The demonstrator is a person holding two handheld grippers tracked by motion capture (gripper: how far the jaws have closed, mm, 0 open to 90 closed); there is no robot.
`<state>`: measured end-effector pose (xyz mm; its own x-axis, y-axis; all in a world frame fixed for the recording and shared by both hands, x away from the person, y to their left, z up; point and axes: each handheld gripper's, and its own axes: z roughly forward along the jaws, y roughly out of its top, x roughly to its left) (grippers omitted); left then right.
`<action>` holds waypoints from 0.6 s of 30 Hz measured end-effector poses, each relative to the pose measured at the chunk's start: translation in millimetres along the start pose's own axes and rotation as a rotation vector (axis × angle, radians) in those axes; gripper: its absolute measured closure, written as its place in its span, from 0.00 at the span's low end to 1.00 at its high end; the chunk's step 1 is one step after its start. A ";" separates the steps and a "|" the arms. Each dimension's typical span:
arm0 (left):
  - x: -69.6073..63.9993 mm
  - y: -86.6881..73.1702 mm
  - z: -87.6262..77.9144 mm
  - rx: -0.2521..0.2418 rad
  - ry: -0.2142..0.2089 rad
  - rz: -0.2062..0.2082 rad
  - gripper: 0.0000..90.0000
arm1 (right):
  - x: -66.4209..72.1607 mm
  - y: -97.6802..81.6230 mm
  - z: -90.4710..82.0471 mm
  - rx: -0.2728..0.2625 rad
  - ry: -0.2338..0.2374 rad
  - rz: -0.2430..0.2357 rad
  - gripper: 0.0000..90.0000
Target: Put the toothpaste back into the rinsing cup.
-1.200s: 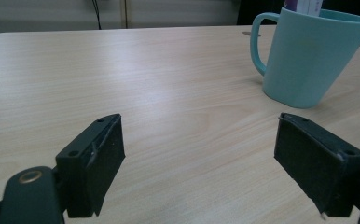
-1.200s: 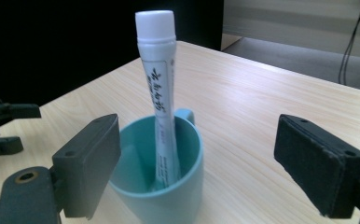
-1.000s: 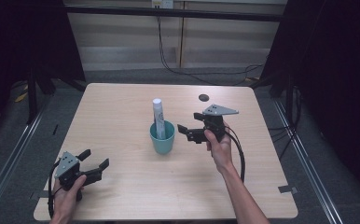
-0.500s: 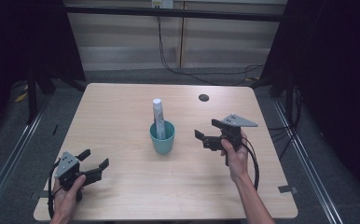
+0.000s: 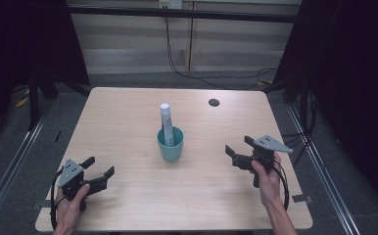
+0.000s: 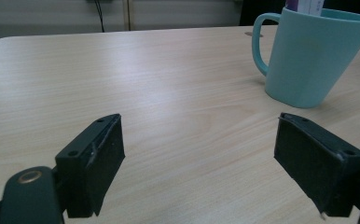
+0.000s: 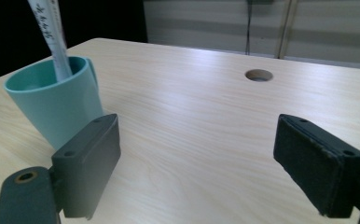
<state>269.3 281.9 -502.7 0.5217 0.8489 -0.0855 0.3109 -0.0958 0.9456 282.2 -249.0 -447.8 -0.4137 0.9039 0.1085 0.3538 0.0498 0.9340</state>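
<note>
A teal plastic mug point(image 5: 170, 143) with a handle stands upright near the middle of the pale wooden table point(image 5: 128, 122), and a white tube with printed lettering point(image 5: 166, 121) stands in it, leaning slightly and rising well above the rim.

The right gripper point(image 5: 239, 151) sits to the mug's right, well apart from it, held in the person's right hand point(image 5: 267, 177) just above the tabletop. Its jaws are spread wide and hold nothing. In the right gripper view the mug point(image 7: 52, 105) lies ahead of the claw and off to its left, partly behind the left jaw, with the tube point(image 7: 51, 38) slanting up out of it; bare table lies between the jaws, and a small round hole in the tabletop point(image 7: 258, 74) lies farther ahead, between the jaws and a little to the right.

The left gripper point(image 5: 99, 172) rests low near the table's near left corner, gripped by the person's left hand point(image 5: 70, 205), well apart from the mug. Its jaws are likewise spread wide, with nothing between them. In the left gripper view the mug point(image 6: 308, 56) stands ahead and to the right of the claw, beyond the right jaw, its handle point(image 6: 258, 39) turned toward the claw's left, and the tube's lower end point(image 6: 305, 5) just shows above the rim.
</note>
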 end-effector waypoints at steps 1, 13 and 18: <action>0.0 0.0 0.0 -0.001 0.000 0.000 0.18 | -1.7 -3.4 -1.6 -0.001 -0.008 0.000 0.16; 1.3 -1.2 -3.3 -0.026 0.033 -0.013 0.18 | -16.6 -46.6 -25.4 -0.015 -0.100 -0.020 0.16; 0.8 -1.5 -3.7 -0.034 0.030 -0.017 0.18 | -18.5 -59.6 -25.7 -0.010 -0.120 -0.031 0.16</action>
<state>266.3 284.7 -503.1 0.4922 0.8655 -0.0931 0.2922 -0.0635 0.9542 247.2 -279.6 -496.8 -0.3213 0.9462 0.0383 0.3336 0.0752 0.9397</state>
